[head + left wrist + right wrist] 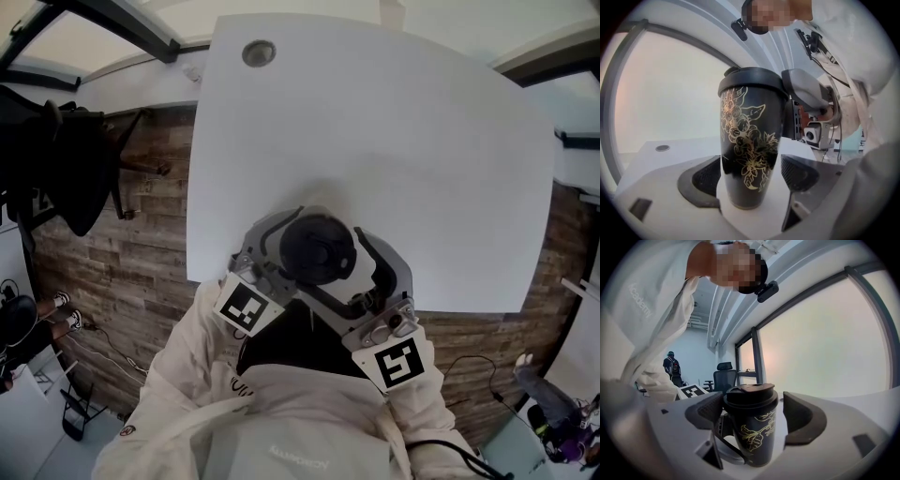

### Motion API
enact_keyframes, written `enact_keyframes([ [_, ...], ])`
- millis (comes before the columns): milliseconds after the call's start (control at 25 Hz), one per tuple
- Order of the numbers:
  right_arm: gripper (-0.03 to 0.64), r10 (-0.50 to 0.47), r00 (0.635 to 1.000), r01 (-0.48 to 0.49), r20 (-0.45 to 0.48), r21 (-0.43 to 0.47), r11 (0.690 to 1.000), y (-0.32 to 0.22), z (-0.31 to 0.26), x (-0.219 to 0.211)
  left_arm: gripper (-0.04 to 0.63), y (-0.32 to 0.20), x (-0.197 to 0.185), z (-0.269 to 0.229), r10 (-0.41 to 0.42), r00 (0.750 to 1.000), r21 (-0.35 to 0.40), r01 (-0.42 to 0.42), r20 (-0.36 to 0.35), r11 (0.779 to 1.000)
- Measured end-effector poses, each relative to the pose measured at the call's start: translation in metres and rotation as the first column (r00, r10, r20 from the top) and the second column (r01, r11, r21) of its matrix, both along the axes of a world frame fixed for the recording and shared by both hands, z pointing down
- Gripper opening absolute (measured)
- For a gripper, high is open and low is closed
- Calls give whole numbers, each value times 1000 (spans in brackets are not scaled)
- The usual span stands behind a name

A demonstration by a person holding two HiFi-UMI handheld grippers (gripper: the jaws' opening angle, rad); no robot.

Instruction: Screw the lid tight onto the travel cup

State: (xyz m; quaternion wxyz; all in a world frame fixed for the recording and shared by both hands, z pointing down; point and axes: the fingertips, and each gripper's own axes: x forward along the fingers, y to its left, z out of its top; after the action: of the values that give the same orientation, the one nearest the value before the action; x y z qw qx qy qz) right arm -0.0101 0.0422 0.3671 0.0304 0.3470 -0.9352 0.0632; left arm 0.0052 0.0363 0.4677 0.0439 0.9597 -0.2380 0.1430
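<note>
A black travel cup (750, 150) with gold flowers stands upright on the white table (375, 141), close to its near edge. Its black lid (319, 248) sits on top. My left gripper (751, 173) is shut on the cup's lower body, one pad (705, 176) on either side. My right gripper (753, 411) is level with the lid (750, 397). Its left pad (705, 411) lies against the rim, and a narrow gap shows at the other pad. In the head view both grippers reach in from below, left gripper (298, 251) and right gripper (342, 267).
A round grommet hole (259, 52) lies at the table's far left corner. The floor is wood plank with cables. Dark furniture (66, 159) stands to the left. A person (671, 365) and an office chair (725, 373) are far off.
</note>
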Motion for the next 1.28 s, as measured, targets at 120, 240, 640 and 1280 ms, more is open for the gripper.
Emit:
enact_keyframes([
  [120, 400, -15, 1000, 15, 14, -31, 999, 6, -2, 6, 400, 9, -10, 1, -7, 1000, -24, 8, 16, 1000],
  [240, 399, 9, 1000, -8, 20, -61, 998, 12, -9, 19, 399, 14, -29, -7, -49, 999, -38, 50, 15, 998],
  [640, 199, 246, 964, -247, -96, 2, 969, 9, -83, 79, 308, -2, -95, -123, -332, 941, -22, 331, -68, 943],
  [1280, 20, 591, 806, -589, 27, -59, 806, 20, -161, 140, 8, -15, -123, -238, -547, 822, 99, 564, -156, 820],
])
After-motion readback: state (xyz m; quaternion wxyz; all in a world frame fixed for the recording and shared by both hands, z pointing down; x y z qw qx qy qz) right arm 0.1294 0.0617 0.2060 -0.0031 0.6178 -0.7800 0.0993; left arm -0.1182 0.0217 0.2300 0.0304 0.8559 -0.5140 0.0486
